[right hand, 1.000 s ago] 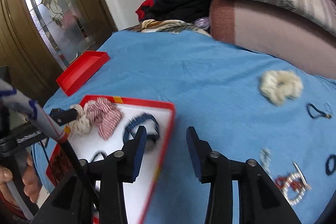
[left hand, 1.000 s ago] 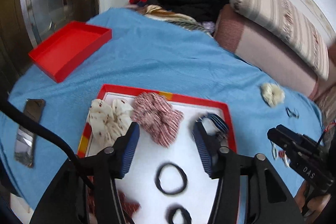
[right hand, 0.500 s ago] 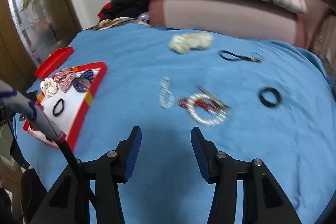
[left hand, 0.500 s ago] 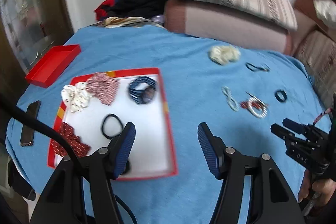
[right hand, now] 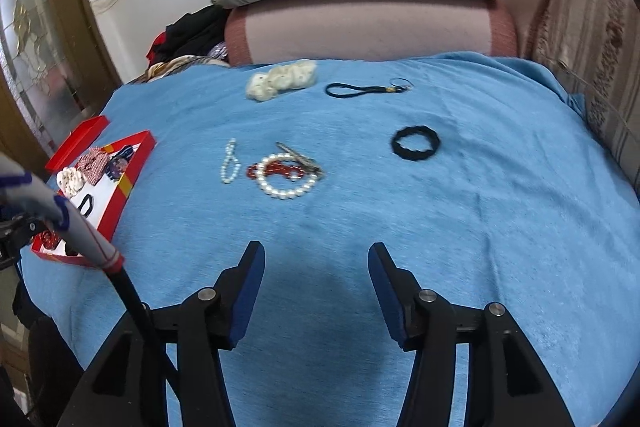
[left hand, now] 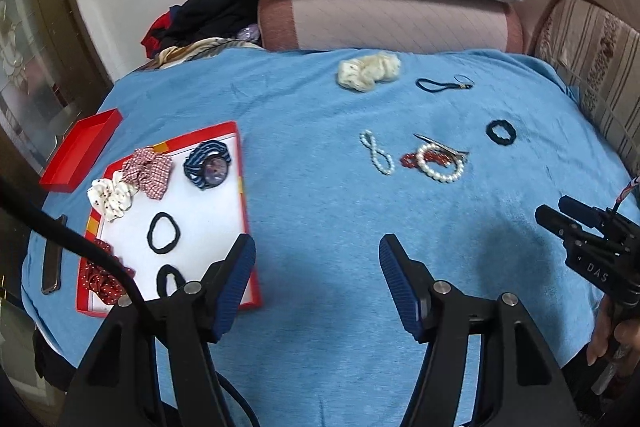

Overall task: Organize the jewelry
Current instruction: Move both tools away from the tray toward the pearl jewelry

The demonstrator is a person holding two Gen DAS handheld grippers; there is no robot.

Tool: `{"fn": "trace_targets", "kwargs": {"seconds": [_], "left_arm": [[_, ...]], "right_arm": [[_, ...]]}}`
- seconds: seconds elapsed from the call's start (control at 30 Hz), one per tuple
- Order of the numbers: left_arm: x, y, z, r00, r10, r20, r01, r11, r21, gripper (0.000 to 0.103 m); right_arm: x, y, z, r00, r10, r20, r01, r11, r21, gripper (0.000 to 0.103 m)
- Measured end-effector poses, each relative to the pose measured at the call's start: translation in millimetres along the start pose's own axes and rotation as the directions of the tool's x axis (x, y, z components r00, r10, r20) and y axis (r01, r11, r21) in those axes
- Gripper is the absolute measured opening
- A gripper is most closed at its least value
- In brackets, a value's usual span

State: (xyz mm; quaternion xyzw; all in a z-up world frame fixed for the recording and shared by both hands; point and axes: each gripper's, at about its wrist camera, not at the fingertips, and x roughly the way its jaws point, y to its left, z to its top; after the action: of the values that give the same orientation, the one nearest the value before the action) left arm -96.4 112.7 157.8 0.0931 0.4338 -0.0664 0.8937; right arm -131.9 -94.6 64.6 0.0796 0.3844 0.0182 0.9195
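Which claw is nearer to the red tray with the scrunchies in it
Left. The left claw hangs open right at the red tray, one finger overlapping its near right corner. The right claw is open over bare blue blanket, well right of the tray.

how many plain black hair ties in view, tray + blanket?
4. Two lie in the red tray: one mid-tray, one near its front edge, partly behind the left claw. Two on the blue blanket: a thick ring and a thin loop farther back.

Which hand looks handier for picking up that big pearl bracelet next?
Probably the right gripper: it is open, empty, and the pearl bracelet lies almost straight ahead. The left gripper, also open, sits nearer the red tray.
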Motion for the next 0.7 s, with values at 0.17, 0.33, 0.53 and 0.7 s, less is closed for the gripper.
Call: {"fn": "trace_targets", "kwargs": {"seconds": [0.17, 0.33, 0.53, 0.7], "left_arm": [[6, -13, 0, 1.0, 0.0, -0.016, 0.0, 1.0, 0.02, 0.066], [15, -19, 0, 0.999, -0.002, -0.04, 0.002, 1.0, 0.023, 0.066], [36, -16, 3, 0.997, -0.024, -0.074, 0.024, 1.0, -0.001, 0.066], [59, -16, 9, 0.992, -0.074, -0.102, 0.072, 0.997, -0.022, 0.066]], "right_arm": [[2, -18, -6, 1.0, -0.003, -0.006, 0.003, 0.999, 0.038, 0.058], [5, -28, -8, 1.0, -0.007, -0.011, 0.008, 0.998, 0.06, 0.058], [11, -40, -9, 1.0, -0.02, -0.02, 0.022, 0.997, 0.077, 0.058], [20, -49, -9, 0.999, -0.03, -0.031, 0.033, 0.996, 0.089, 0.058]]}}
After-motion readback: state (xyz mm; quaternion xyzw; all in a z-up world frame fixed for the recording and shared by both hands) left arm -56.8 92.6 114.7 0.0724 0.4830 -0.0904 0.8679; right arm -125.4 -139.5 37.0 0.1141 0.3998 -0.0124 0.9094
